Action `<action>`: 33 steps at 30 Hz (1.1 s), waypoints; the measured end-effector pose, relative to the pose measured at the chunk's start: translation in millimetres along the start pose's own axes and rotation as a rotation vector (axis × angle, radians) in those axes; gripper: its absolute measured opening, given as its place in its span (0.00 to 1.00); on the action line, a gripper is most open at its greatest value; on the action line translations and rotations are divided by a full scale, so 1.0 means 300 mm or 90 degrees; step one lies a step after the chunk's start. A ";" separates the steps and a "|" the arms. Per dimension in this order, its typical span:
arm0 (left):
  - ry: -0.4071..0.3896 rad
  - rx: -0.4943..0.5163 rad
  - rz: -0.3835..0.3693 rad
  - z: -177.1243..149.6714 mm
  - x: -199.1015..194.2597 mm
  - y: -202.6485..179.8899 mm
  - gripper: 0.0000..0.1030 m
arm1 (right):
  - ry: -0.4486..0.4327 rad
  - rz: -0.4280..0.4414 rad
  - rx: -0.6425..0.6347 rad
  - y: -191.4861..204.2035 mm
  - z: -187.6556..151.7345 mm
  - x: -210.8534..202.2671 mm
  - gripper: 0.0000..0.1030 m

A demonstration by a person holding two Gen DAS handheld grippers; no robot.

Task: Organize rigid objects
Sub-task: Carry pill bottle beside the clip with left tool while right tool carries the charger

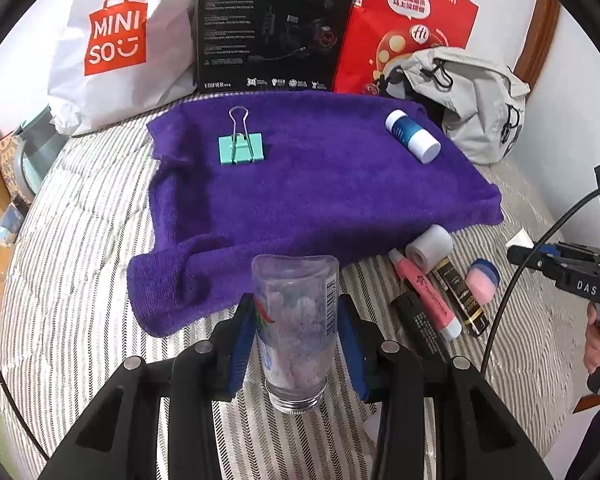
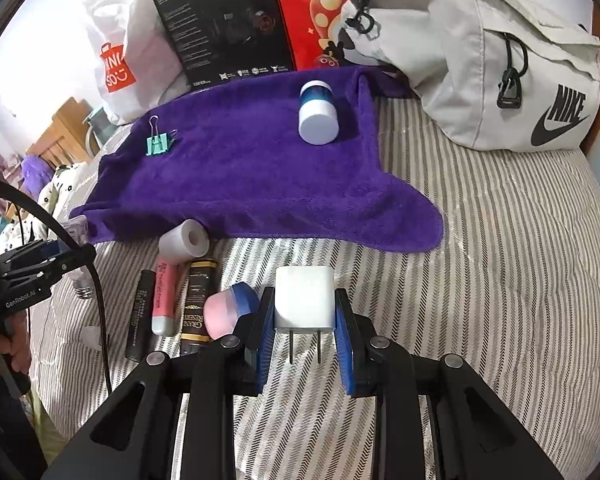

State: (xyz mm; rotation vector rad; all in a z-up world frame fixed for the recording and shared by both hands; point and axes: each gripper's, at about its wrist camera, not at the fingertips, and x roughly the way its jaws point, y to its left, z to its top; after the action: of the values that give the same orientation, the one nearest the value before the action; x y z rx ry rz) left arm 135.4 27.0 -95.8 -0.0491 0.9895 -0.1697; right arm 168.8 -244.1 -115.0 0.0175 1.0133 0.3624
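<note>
Already each gripper grips its load, left [image 1: 296,332] a bottle [image 1: 296,320], right [image 2: 304,320] a plug [image 2: 304,298], with the towel [image 1: 320,184] straight ahead of both.

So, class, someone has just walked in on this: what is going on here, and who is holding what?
A person holds a gripper in each hand over a striped bed. The left gripper is shut on a clear plastic bottle; the right gripper is shut on a white plug adapter. A green binder clip and a blue and white container already lie on the purple towel. Several small items still lie beside it.
</note>
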 end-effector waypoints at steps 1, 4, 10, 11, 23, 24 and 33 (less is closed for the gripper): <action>-0.002 0.000 -0.003 0.003 -0.006 0.000 0.37 | 0.000 0.000 0.000 0.003 0.002 -0.001 0.26; -0.012 -0.001 -0.019 0.019 -0.028 -0.003 0.37 | -0.004 0.009 -0.002 0.010 0.009 -0.011 0.26; -0.020 -0.003 -0.021 0.054 -0.052 -0.002 0.37 | -0.006 0.021 -0.003 0.021 0.024 -0.021 0.26; -0.022 -0.003 -0.023 0.060 -0.058 -0.002 0.37 | -0.008 0.023 -0.003 0.023 0.027 -0.025 0.26; -0.042 -0.021 -0.013 0.184 -0.056 0.064 0.37 | -0.043 0.039 -0.010 0.022 0.196 -0.031 0.26; -0.042 -0.025 -0.013 0.194 -0.050 0.071 0.37 | -0.042 0.038 -0.010 0.019 0.210 -0.024 0.26; -0.028 -0.038 -0.023 0.254 0.026 0.124 0.37 | -0.012 0.005 -0.013 -0.025 0.290 0.092 0.26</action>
State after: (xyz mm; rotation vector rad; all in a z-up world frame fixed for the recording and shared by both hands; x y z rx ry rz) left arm 207.7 59.8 -64.9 -0.1244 0.9508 -0.1722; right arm 256.3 -229.5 -92.8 0.0072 0.9917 0.3794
